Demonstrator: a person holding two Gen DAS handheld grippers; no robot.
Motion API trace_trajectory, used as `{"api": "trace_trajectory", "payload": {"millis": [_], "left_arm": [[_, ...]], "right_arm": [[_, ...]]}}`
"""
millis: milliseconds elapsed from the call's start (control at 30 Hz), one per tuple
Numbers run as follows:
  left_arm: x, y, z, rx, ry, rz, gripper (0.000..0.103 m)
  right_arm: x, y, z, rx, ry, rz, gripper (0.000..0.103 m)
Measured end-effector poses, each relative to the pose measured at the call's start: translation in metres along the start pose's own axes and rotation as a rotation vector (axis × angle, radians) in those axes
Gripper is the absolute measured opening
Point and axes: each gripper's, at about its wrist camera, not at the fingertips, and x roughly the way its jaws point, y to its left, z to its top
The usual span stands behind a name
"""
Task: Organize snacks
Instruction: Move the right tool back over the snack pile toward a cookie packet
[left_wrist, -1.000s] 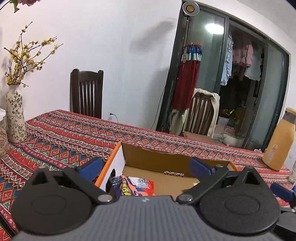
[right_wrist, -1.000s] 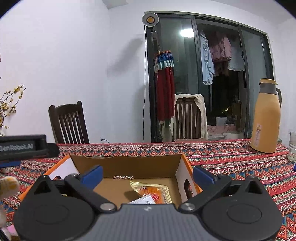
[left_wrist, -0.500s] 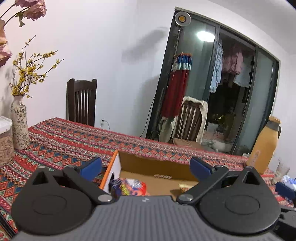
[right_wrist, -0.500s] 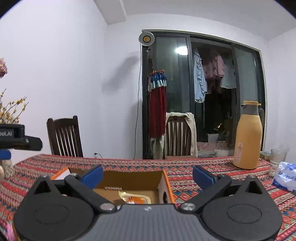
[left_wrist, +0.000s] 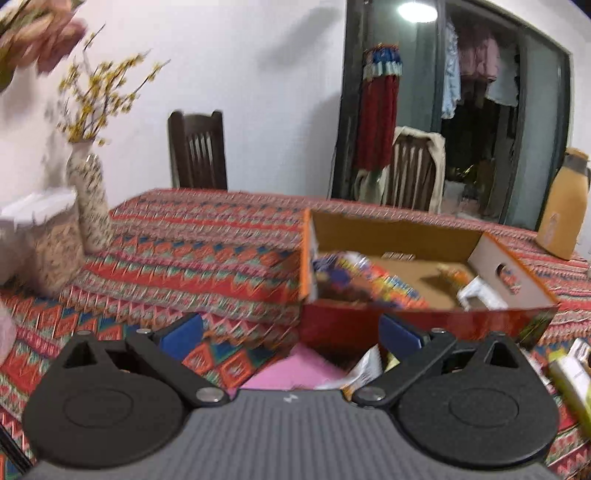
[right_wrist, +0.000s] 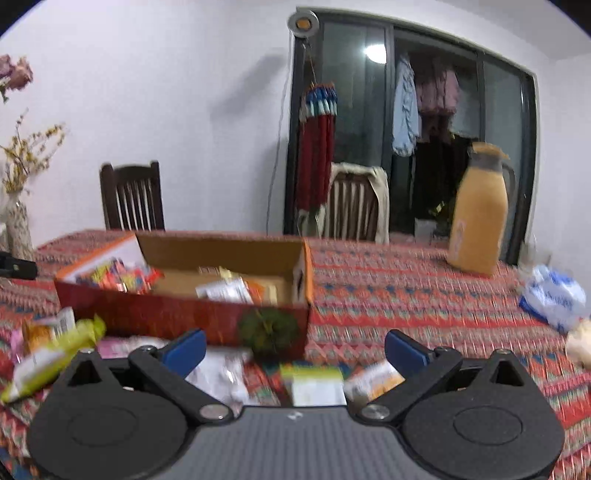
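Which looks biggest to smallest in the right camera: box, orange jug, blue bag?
1. Box, the largest by far.
2. Orange jug.
3. Blue bag, the smallest, but it is blurred and nearer than the jug, so their true sizes are unsure.

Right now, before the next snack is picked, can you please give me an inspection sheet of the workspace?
Surface: table with red patterned cloth.
Job's things: open cardboard box already holding several snack packets; loose packets on the cloth in front of it, including a green-yellow packet and a small box.
Clutter: orange thermos, blue-white bag, vase with yellow flowers.
Grippers: left gripper open, empty; right gripper open, empty.
Cables: one thin cord down the wall.
Surroundings: two wooden chairs, glass door with hanging clothes.
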Motion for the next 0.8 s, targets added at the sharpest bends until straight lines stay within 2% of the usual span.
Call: {"api": "trace_trajectory", "payload": {"millis": [167, 367, 633, 800], "left_arm": [[0.015, 0.010, -0.018, -0.048, 0.033, -0.003, 0.103], [0.025, 0.012, -0.025, -0.056, 0.034, -0.001, 0.103], [0.027, 0.016, -0.025, -0.092, 0.046, -0.012, 0.103], [0.030, 0.019, -0.026, -0.105, 0.059, -0.021, 0.103]], "right_arm": [[0.000, -0.015, -0.022, 0.064, 0.065, -0.036, 0.103], [-0.005, -0.026, -0.032, 0.090, 0.083, -0.070, 0.103], [0.022, -0.038, -0.015, 0.099, 0.090, -0.107, 0.103], [0.039, -0.059, -0.006, 0.071, 0.103, -0.178, 0.103]]}}
